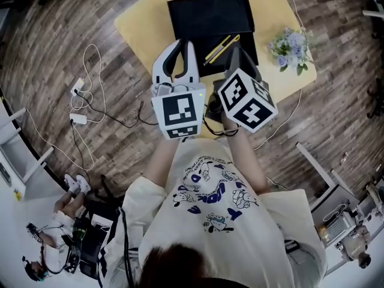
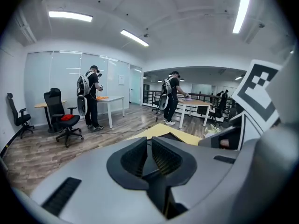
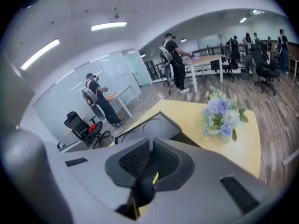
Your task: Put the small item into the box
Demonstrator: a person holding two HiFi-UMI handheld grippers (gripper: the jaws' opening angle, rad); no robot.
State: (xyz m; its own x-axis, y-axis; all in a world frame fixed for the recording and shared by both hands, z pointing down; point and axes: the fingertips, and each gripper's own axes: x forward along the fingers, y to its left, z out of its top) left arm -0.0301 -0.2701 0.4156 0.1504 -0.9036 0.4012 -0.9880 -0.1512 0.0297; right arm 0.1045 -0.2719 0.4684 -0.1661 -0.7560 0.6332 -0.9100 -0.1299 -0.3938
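Yellow tabletop (image 1: 138, 29) | left gripper (image 1: 185, 43) and right gripper (image 3: 150, 146) are hovering closed, empty, likely readying for slim yellow-black pen (image 1: 221, 48) by black rectangular box (image 1: 210, 14).

Left gripper (image 1: 184, 44), right gripper (image 3: 150, 146) side by side, fingers closed.

Right claw (image 3: 150, 149) closed – beyond it 1 black box (image 3: 149, 125) (flowers (image 3: 222, 118) nearby).
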